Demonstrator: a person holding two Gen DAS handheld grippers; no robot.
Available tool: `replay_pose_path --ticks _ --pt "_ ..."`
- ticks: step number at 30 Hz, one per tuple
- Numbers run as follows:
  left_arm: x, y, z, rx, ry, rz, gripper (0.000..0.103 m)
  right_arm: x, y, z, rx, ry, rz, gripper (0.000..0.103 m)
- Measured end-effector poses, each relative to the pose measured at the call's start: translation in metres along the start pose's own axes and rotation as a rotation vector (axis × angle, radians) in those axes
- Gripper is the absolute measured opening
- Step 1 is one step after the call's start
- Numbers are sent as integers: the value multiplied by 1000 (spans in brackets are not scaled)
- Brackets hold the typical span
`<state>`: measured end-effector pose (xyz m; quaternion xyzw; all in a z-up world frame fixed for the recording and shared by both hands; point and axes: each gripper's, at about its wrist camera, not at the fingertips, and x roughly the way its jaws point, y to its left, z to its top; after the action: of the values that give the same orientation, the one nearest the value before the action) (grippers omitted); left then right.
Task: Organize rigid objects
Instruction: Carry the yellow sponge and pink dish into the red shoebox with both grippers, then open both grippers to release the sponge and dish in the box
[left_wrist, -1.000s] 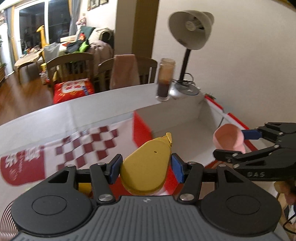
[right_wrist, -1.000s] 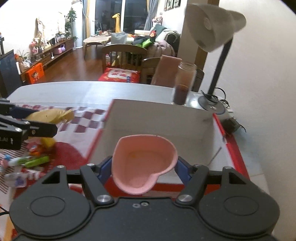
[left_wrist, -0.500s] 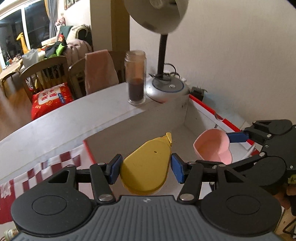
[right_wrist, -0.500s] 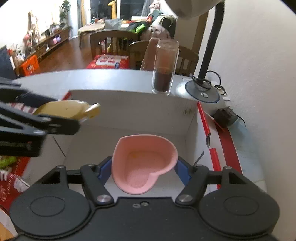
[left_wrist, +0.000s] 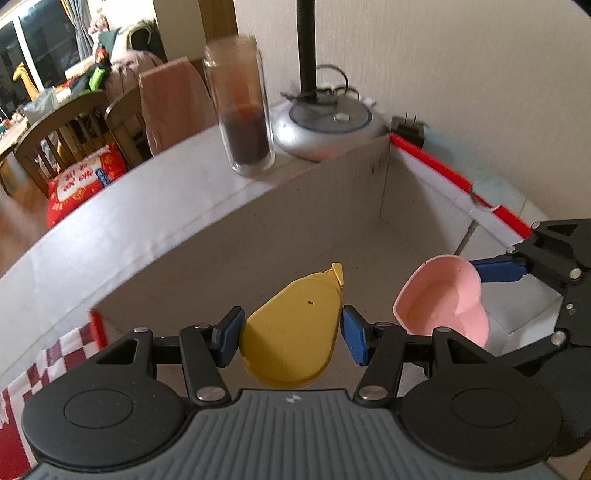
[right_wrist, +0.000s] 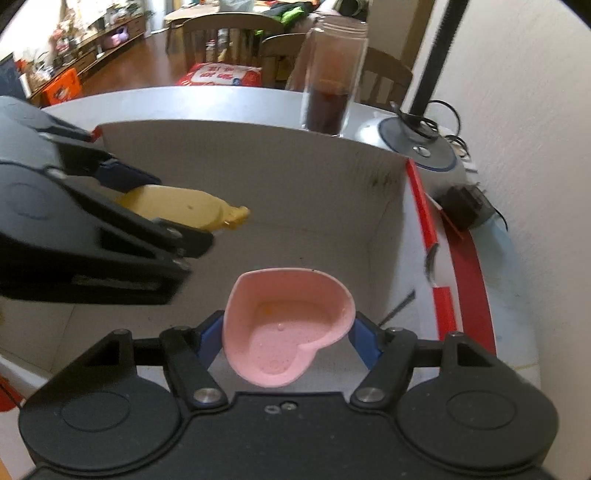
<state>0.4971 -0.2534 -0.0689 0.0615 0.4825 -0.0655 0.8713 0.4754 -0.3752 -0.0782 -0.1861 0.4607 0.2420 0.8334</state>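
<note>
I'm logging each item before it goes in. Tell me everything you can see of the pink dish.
The pink dish is heart-shaped and shallow with a raised rim; it looks like matte plastic or silicone. Its hollow faces up, tilted, with a faint orange smear inside. The right tongs hold it, a blue pad pressing each side, above the box floor, beside the yellow piece without touching it.

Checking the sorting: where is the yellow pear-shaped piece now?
The yellow pear-shaped piece is clamped in the left gripper over the open cardboard box, left of the pink heart-shaped dish.
</note>
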Motion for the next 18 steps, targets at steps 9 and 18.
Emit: replay_pose_path --ticks 9,18 --pt "32 -4 4 6 90 0 56 9 5 0 -55 39 8 70" --pt "42 1 -5 -12 128 0 56 12 5 3 -55 60 17 72"
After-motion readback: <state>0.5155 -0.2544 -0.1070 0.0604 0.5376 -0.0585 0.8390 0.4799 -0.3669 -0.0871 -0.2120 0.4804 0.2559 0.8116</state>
